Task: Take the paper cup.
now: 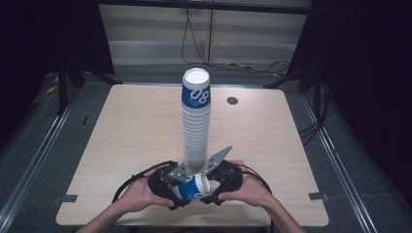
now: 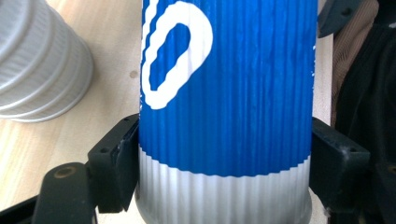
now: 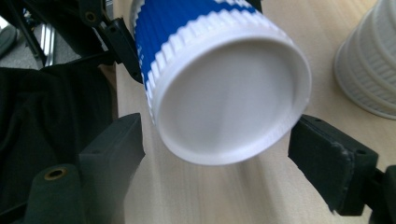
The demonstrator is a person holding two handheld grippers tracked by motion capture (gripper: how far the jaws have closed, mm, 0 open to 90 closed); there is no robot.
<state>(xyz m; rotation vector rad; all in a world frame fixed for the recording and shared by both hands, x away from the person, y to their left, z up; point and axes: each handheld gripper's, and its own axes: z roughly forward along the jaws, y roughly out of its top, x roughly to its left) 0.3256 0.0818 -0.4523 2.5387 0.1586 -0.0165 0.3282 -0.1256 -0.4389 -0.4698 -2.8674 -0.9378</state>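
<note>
Your left gripper [image 1: 171,190] clamps the blue-and-white ribbed paper cup [image 1: 193,188] at bottom centre of the high view — your right gripper [image 1: 214,193] stands wide around its base, below the tall stack of cups [image 1: 196,121].

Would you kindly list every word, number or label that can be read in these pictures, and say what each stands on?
"08": large white figures on the blue band of the top cup of the stack; the small white line beneath them is too small to read.
"0": part of a large white figure on the blue cup held in the left claw; the rest is cut off.
On the held cup in the high view, the white print is too blurred to read.
</note>
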